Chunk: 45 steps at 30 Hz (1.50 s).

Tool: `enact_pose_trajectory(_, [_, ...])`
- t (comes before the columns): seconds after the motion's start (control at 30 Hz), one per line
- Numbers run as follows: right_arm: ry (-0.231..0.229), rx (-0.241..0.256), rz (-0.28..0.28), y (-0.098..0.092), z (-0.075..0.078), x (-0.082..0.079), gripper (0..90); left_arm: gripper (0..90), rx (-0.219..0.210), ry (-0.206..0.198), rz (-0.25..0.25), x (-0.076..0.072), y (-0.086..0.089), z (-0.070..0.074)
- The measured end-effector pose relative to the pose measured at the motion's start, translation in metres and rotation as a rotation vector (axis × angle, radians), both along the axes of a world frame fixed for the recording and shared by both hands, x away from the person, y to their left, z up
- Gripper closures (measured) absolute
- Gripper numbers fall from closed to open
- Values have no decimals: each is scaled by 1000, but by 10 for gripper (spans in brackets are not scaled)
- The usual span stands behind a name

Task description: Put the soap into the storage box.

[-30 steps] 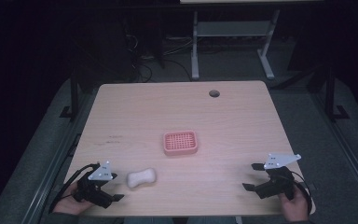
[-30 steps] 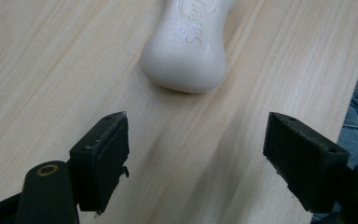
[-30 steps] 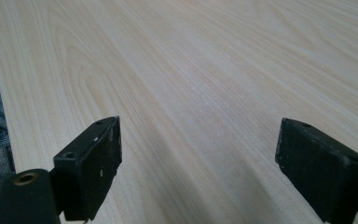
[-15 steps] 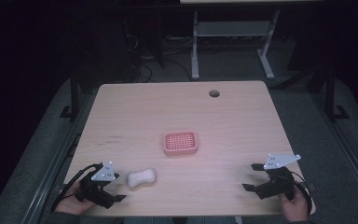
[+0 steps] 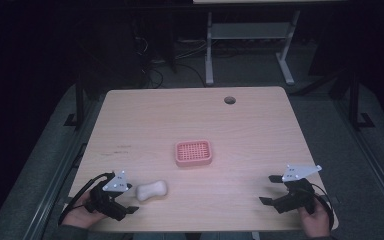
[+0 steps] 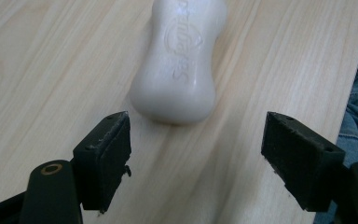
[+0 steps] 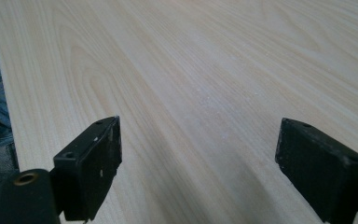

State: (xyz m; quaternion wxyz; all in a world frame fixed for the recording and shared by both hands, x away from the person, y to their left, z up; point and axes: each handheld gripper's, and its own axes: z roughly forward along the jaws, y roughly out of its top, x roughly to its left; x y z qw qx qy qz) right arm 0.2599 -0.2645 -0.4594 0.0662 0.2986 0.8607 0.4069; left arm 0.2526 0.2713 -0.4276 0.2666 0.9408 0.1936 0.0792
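barely begun: the soap bar [image 5: 152, 190] lies loose on the table [image 5: 240, 125], near left, well short of the pink dish [image 5: 194, 153]. left gripper [image 6: 196, 149] spread just before it, nothing pinched; right gripper [image 5: 272, 189] spread, idle near right. grasping and carrying are judged left.

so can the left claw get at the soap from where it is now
Probably yes. The left claw is open, and the soap lies just ahead of its jaws on bare table, with nothing between them. The soap looks narrower than the gap.

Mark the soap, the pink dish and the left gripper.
soap [image 6: 177, 70], left gripper view, embossed top.
pink dish [image 5: 193, 153], high view, gridded floor.
left gripper [image 6: 196, 161], left gripper view, midway between open jaws.
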Motion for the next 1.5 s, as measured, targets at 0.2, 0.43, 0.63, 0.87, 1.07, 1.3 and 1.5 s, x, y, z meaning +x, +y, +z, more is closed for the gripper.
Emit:
enact_pose_trajectory(0.2, [-4,-1,7,1,0,0,142,235,-11,-6,-17,7,-11,1])
enact_pose_trajectory(0.43, [3,-2,9,1,0,0,142,253,3,10,-38,16,-20,-2])
enact_pose_trajectory(0.63, [2,-4,13,2,-1,1,142,274,3,6,-48,19,-23,-2])
enact_pose_trajectory(0.87, [5,-5,15,3,-1,1,142,284,15,16,-59,25,-27,-4])
enact_pose_trajectory(1.07, [8,-4,13,3,-1,1,141,311,17,23,-72,33,-31,-6])
enact_pose_trajectory(1.3, [7,-5,15,3,-1,1,142,334,21,45,-87,39,-35,-8])
enact_pose_trajectory(1.5, [7,-4,15,3,-1,1,142,385,26,51,-103,42,-39,-10])
